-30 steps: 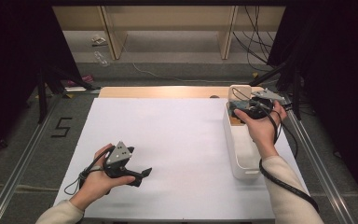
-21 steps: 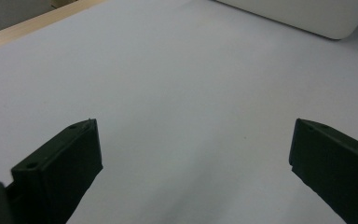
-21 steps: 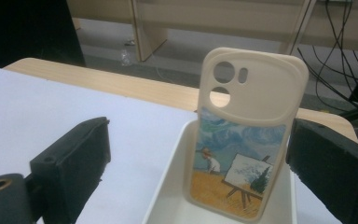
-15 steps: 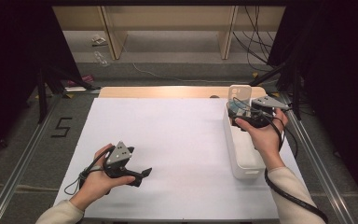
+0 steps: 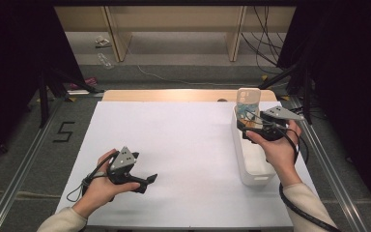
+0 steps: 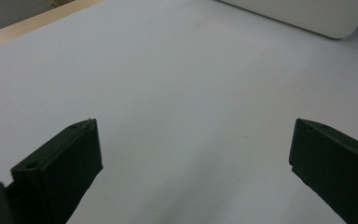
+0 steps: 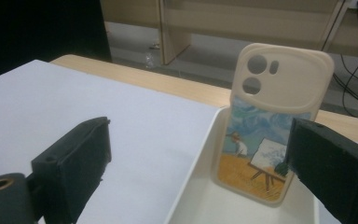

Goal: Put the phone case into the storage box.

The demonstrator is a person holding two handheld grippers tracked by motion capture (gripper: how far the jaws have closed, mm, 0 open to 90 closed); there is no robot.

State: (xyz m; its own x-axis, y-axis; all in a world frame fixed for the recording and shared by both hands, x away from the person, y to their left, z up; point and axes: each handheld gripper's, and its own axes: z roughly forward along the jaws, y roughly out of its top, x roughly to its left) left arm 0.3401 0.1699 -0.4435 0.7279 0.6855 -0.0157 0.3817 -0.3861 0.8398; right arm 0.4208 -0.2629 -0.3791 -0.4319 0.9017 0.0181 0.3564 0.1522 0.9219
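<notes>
A cream, soft-looking phone case with rounded corners and three camera cut-outs near its top stands upright, leaning slightly, inside the far end of a long white plastic bin at the table's three o'clock side. Its lower half carries a painted scene: blue sky, golden field, an easel.

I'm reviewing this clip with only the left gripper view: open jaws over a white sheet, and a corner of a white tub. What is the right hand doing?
Observer: The right gripper hovers over the far end of the white tub, jaws wide apart, gripping nothing.
Operator: Anything in that tub?
Observer: A cream phone case with a painted scene stands upright at its far end, camera cutouts on top.
Operator: And where does my gripper sit?
Observer: The left gripper lies low at the near left of the white sheet, well apart from the tub.
</notes>
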